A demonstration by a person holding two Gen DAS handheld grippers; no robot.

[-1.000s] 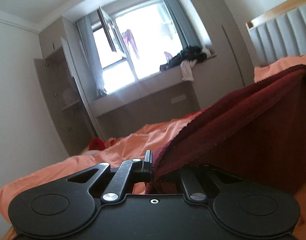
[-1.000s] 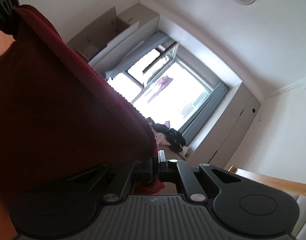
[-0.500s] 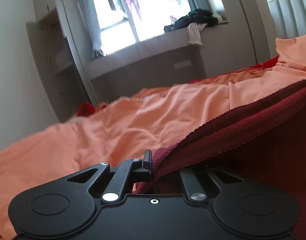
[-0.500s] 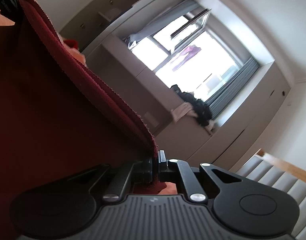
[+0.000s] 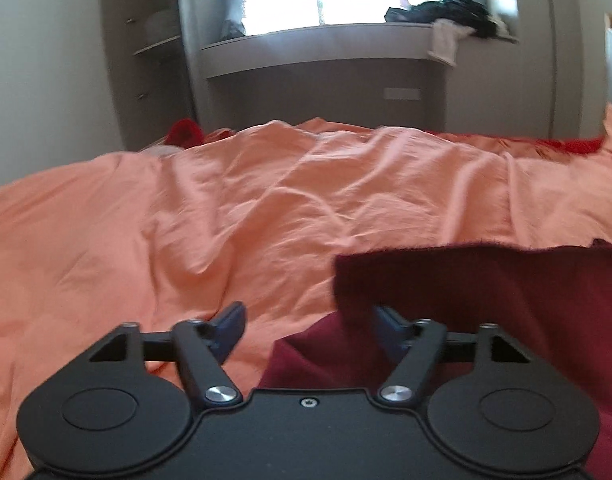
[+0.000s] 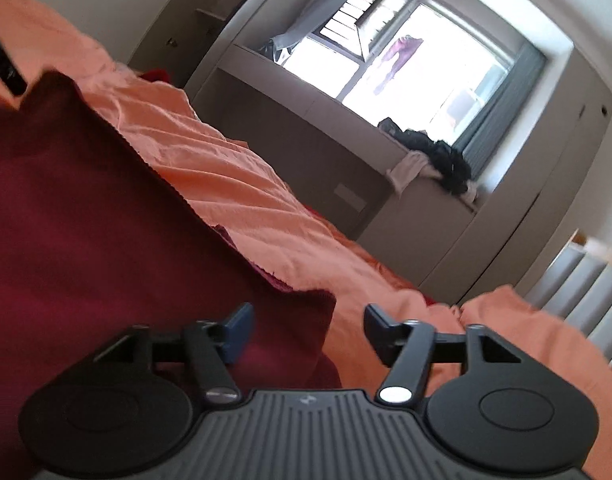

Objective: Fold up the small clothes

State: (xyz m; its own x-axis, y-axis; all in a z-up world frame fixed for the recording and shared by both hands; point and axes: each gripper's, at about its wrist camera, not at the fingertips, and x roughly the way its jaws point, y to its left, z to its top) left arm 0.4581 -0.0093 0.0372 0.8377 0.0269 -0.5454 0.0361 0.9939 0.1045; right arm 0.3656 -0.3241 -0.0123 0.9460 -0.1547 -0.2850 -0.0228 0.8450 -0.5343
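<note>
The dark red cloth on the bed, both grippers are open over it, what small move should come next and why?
Probably lower the left gripper and close it on the near corner of the dark red cloth. Both it and the right gripper stand open and hold nothing, and the cloth lies on the orange bedsheet with an edge just ahead of the fingers, so a fresh grip would likely start another fold.

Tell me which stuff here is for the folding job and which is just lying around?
For the job:
- dark red garment, lying on the orange bedsheet
- left claw, open
- right claw, open

Just lying around:
- black clothes pile on the window ledge
- purple garment hanging outside
- padded headboard
</note>
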